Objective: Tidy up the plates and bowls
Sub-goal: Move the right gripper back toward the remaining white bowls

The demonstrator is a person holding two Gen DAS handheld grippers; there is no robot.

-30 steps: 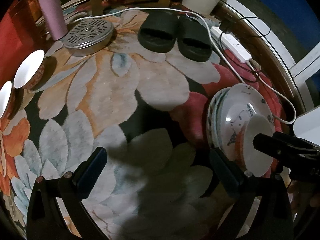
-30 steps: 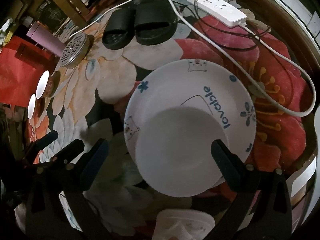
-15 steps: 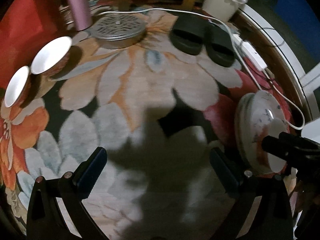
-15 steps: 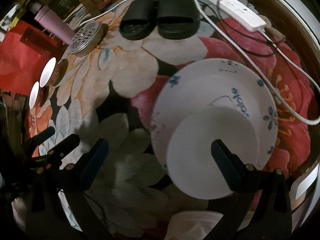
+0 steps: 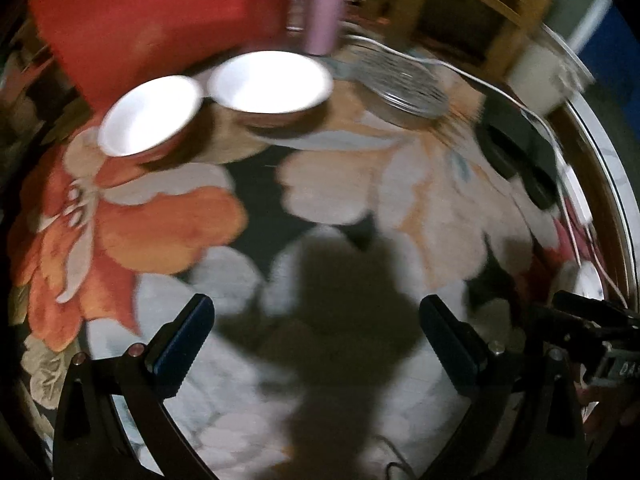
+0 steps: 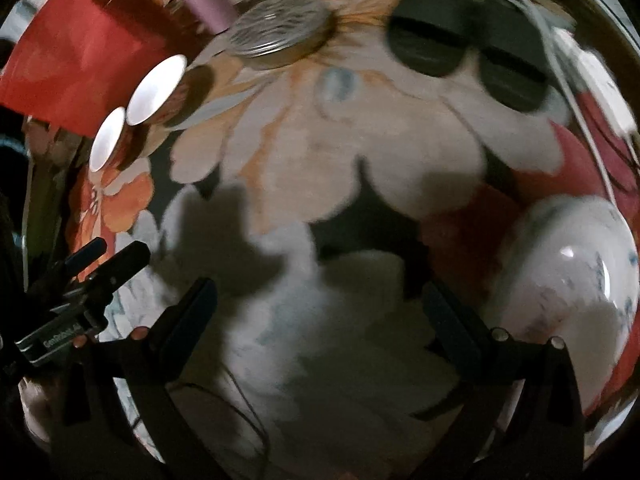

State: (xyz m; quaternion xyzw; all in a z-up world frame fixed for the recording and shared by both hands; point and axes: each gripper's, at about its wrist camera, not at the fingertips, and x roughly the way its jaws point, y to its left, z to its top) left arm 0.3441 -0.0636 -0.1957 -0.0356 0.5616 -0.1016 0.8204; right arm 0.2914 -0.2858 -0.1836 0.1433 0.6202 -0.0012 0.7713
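Two white bowls with brown outsides stand side by side on the flowered rug, one bowl to the left and the other bowl to its right; they also show in the right wrist view. A stack of white plates with blue print lies at the right. My left gripper is open and empty, well short of the bowls. My right gripper is open and empty, left of the plates. Both views are blurred.
A pink tumbler, a round metal perforated lid and black slippers lie at the far side. A white cable and power strip run along the right. A red sheet lies behind the bowls.
Both grippers have swung left. The bowls have come nearer to the middle of the left wrist view, and the plates have slid to the right edge of both views.
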